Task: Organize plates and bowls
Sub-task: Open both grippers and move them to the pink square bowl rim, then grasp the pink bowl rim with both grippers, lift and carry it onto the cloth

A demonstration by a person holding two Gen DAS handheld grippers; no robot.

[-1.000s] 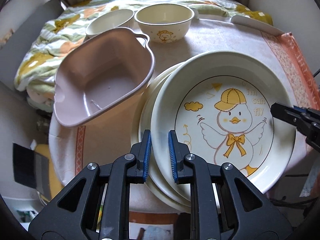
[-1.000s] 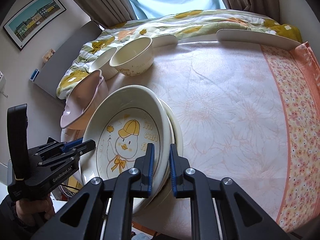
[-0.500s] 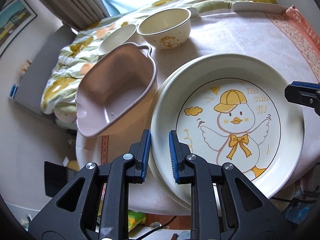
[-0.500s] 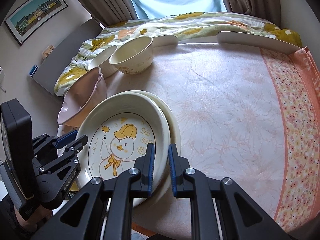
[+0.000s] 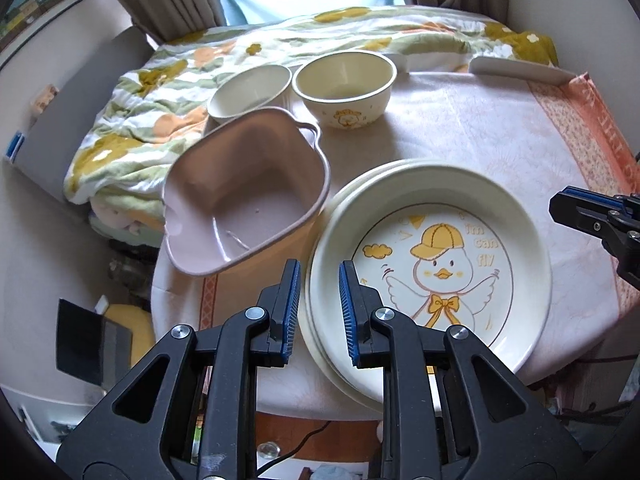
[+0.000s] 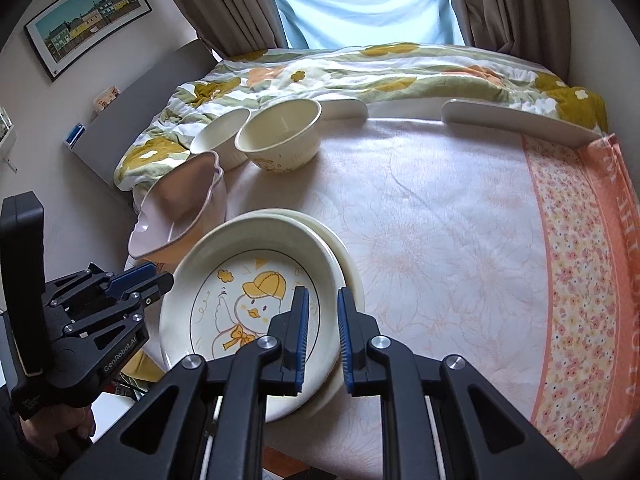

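A cream duck plate [image 5: 440, 260] [image 6: 256, 300] lies on top of a stack of plain plates [image 5: 322, 364] [image 6: 352, 264] near the table's front edge. My left gripper [image 5: 319, 312] [image 6: 162, 276] hangs over its left rim with the jaws opening; the rim shows between the pads, which do not press it. My right gripper [image 6: 323, 320] [image 5: 554, 210] is shut. In the left wrist view its tips stand just clear of the plate's right rim. Behind the stack are a pink tub [image 5: 240, 200], a duck bowl [image 5: 344, 88] and a smaller bowl [image 5: 248, 92].
The table wears a white cloth with an orange floral border [image 6: 580, 280]. White rails [image 6: 520, 120] line its far edge, with a flowered quilt [image 6: 360, 68] beyond. A hand [image 6: 60, 428] holds the left gripper. The pink tub overhangs the table's left edge.
The duck plate has settled flat on the stack. The left jaws have widened and risen from its rim. The right gripper has stayed shut and hardly moved.
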